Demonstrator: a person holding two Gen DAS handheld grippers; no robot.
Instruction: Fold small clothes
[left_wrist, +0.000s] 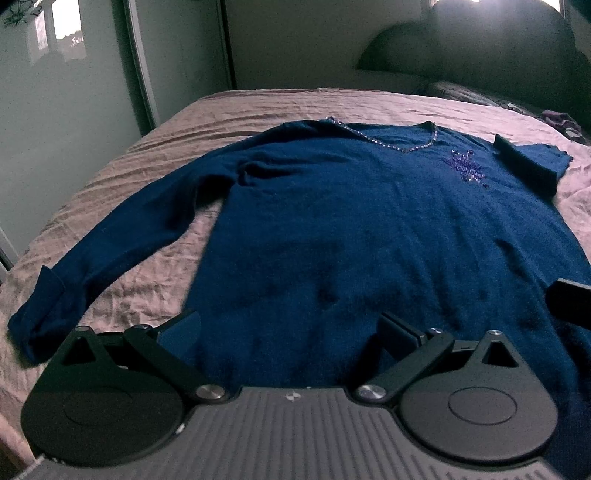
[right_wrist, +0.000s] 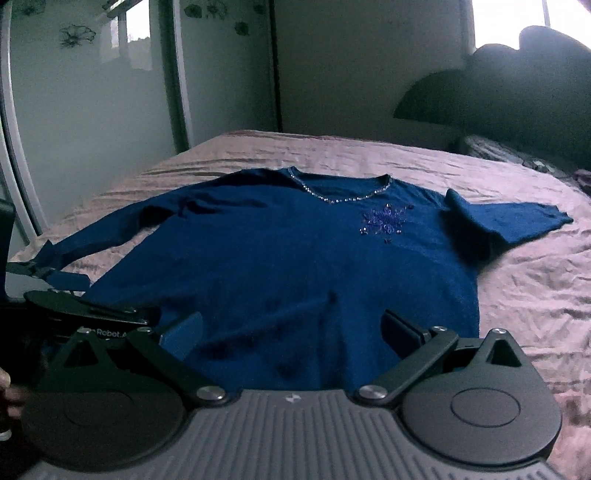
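Observation:
A dark blue sweater (left_wrist: 351, 229) (right_wrist: 280, 266) lies flat, front up, on the bed, with a beaded V-neck (left_wrist: 388, 140) and a sequin motif (left_wrist: 467, 168) near one shoulder. Its left sleeve (left_wrist: 110, 251) runs out toward the near left; the right sleeve (right_wrist: 509, 221) is short or folded at the far right. My left gripper (left_wrist: 291, 332) stands open over the hem's left part, nothing between its fingers. My right gripper (right_wrist: 295, 330) is open over the hem's right part, also empty. In the right wrist view the left gripper's body (right_wrist: 88, 314) shows at the left edge.
A wrinkled pink bedspread (left_wrist: 155, 162) (right_wrist: 535, 295) covers the bed. Dark pillows and a headboard (left_wrist: 498, 55) rise at the far right, with small dark clothes (left_wrist: 561, 122) beside them. A mirrored wardrobe door (right_wrist: 85, 110) stands to the left. A hand shows at the left edge (right_wrist: 11, 395).

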